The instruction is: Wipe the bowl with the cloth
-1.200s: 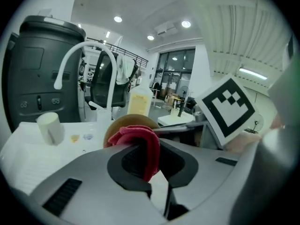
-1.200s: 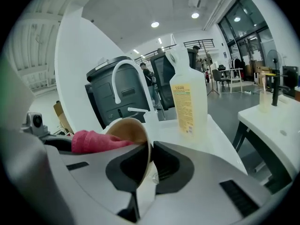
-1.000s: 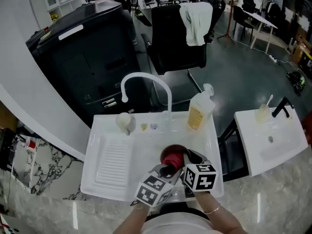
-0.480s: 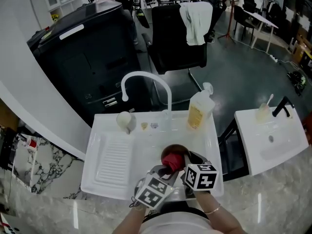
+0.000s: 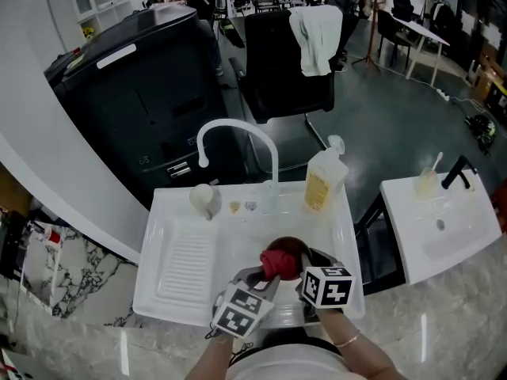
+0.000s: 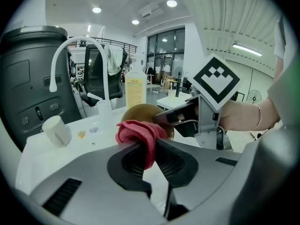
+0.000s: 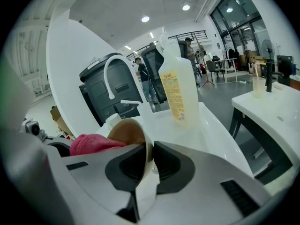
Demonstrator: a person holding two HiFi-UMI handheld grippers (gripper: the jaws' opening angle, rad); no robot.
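Your left gripper (image 6: 149, 149) has its two jaws squeezed tight on the red cloth (image 6: 138, 131). The cloth sticks up out of the jaws in a soft bunch. Your right gripper (image 7: 150, 156) pinches the rim of the brown bowl (image 7: 127, 131). Its jaws are close together, with the thin bowl wall caught between them. The bowl is tipped on its side, and its open mouth faces the cloth. The bunched cloth sits right at the mouth of the bowl and looks like it touches the inside. From your head you can see both grippers side by side, close to your body. They hold the bowl and cloth up over the near right part of the white sink (image 5: 238, 232). The flat ribbed part of the sink is on your left. A white tap (image 5: 238, 129) bends over the back of the sink. A small white cup (image 5: 203, 197) stands near the foot of the tap, on the left. A soap bottle (image 5: 325, 182) with yellow stuff in it stands at the back right corner. Behind the sink is a black chair (image 5: 285, 70) with a white towel (image 5: 317, 34) hung over its back.
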